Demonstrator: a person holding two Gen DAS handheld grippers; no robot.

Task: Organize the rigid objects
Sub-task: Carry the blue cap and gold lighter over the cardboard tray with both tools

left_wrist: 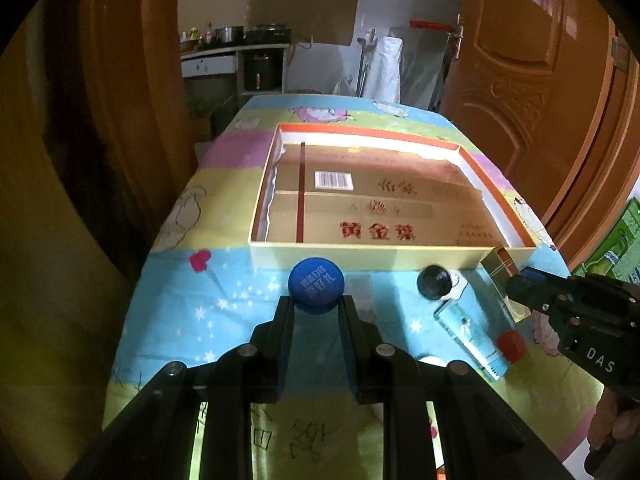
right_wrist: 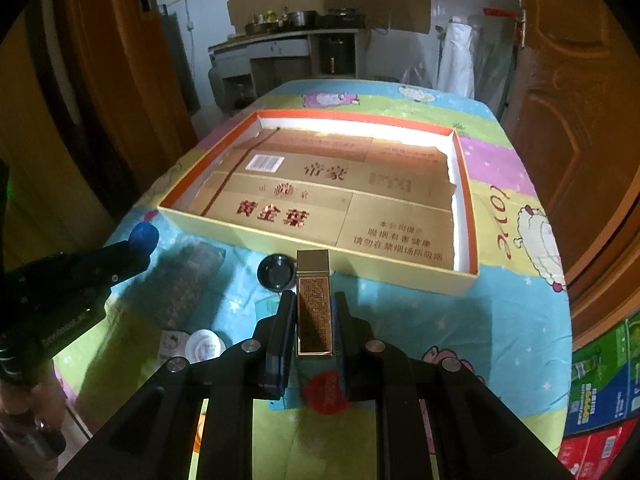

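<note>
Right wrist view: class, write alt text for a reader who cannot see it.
The right gripper clamps a slim gold rectangular box above a cartoon-print tablecloth. Ahead lies a shallow open cardboard tray lined with tan printed cardboard; a round black lid sits before it, and the left gripper holds a blue ball.

Left wrist view from behind its own gripper (left_wrist: 316, 306), angled down, close over the table (left_wrist: 224, 216), right wrist view likewise, probably slightly rightward, both facing the shallow box (left_wrist: 372, 254) and a kitchen beyond.
</note>
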